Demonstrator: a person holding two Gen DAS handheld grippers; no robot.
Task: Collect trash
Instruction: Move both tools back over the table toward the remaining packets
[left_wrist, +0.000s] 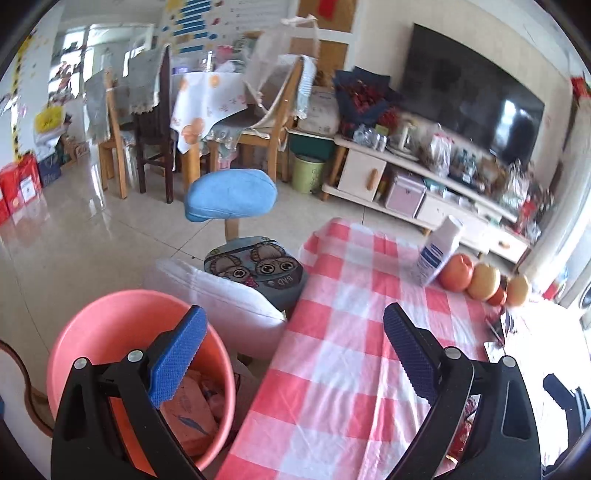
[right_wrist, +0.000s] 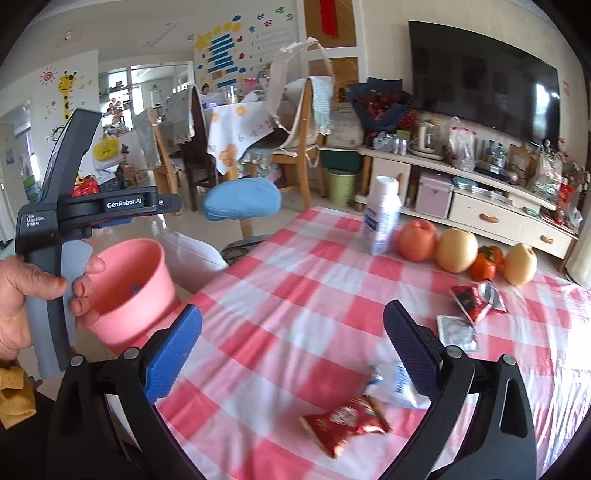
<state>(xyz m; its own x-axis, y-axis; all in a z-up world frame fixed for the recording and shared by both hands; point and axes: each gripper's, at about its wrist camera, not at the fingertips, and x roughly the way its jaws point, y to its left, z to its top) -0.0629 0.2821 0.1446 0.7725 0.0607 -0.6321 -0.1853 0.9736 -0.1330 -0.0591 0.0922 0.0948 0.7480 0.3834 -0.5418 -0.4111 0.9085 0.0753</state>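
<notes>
A red snack wrapper (right_wrist: 345, 424) and a white wrapper (right_wrist: 391, 382) lie on the checked tablecloth (right_wrist: 295, 295) beneath the right gripper (right_wrist: 293, 349), its jaws spread empty, while the left gripper (left_wrist: 295, 352), likewise spread empty, hangs beside the pink bin (left_wrist: 110, 325).

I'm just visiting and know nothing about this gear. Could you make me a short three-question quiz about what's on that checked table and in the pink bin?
1. True or false: the right gripper is clamped on the red snack wrapper.
2. Which stands upright on the checked tablecloth beside the fruit? A) a glass jar B) a white bottle C) a mug
3. Fill in: seen from the left gripper, the pink bin beside the table already holds ____.

Key
1. False; its jaws are open above the wrapper.
2. B, the white bottle.
3. Some trash, including a brown packet.
</notes>
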